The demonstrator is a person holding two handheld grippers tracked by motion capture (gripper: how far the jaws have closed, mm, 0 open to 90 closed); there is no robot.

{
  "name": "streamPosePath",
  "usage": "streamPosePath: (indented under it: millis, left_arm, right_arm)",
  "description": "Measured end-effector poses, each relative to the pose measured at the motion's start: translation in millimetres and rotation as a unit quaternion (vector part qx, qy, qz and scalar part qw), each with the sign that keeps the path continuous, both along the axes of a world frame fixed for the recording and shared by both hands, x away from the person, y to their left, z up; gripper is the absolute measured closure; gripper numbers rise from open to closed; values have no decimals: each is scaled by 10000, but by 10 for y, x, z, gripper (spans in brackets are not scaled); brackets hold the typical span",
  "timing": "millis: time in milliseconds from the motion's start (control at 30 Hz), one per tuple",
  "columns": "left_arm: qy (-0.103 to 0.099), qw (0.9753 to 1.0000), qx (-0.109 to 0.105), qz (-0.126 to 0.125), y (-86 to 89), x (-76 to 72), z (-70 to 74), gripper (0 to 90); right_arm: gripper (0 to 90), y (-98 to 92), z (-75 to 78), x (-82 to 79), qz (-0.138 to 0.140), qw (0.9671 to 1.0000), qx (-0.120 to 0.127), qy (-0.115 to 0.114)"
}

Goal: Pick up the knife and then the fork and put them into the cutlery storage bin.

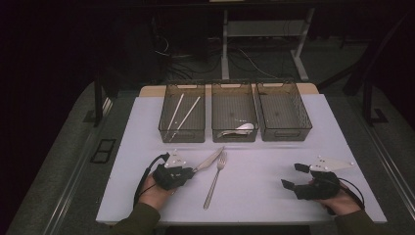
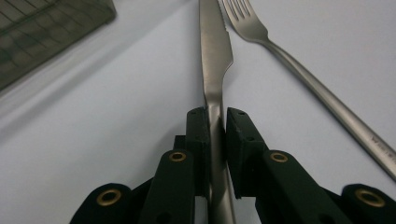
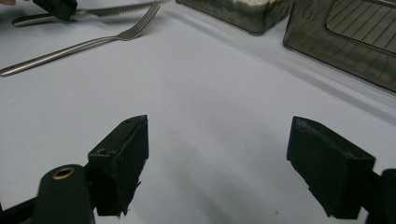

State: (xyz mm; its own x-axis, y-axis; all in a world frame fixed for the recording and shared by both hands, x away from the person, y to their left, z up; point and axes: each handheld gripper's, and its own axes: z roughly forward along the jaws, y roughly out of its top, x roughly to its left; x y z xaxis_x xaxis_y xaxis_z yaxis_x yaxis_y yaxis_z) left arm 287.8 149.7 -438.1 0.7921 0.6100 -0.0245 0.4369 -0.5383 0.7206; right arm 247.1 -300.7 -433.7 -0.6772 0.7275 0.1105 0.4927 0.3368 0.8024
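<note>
Now left hand-held gripper (image 2: 216, 122) pinches smooth steel knife (image 2: 214, 60) w/ serrated edge; right hand-held gripper (image 3: 233, 163) gapes wide.

From my seat at the high view, the worktop (image 1: 293, 161) reads as a pale lavender-white sheet laid over a wooden board whose tan edge (image 1: 149, 90) peeks out at the far side. Light falls on that sheet alone; everything around it sinks into near-black. Grey carpet-like floor (image 1: 63, 166) flanks both sides. Beyond the far edge stands a white desk frame (image 1: 225, 49) with splayed feet, and loose cables (image 1: 195, 61) sprawl on the floor beneath it. A dark post (image 1: 98, 95) rises at the left. On the left floor lies a dark rectangular thing (image 1: 103, 151), possibly a floor outlet plate.
</note>
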Motion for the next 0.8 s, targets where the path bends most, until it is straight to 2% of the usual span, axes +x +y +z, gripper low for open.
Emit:
streamPosePath:
  millis: [167, 267, 333, 533, 667, 800]
  left_arm:
    - [-146, 9997, -217, -19, 41, -38, 96, 792]
    - [-236, 9988, -427, -18, 53, -58, 156, 792]
    - [-293, 9977, -607, 11, 58, -72, 195, 792]
    - [-432, 9946, -938, -66, 37, -113, 299, 792]
    - [-548, 9921, -1116, -158, -17, -139, 353, 792]
    - [-641, 9903, -1214, -225, -96, -151, 409, 792]
  right_arm:
    - [209, 3, 3, -1, 11, 10000, -15, -18]
    - [209, 4, 3, 1, 6, 10000, -9, -11]
    - [209, 4, 4, 1, 0, 10000, -4, -14]
    - [213, 7, 25, 8, 4, 10000, 72, -56]
    - [214, 28, 74, 20, 56, 9998, 161, -74]
    - [181, 71, 173, 42, 203, 9991, 358, -125]
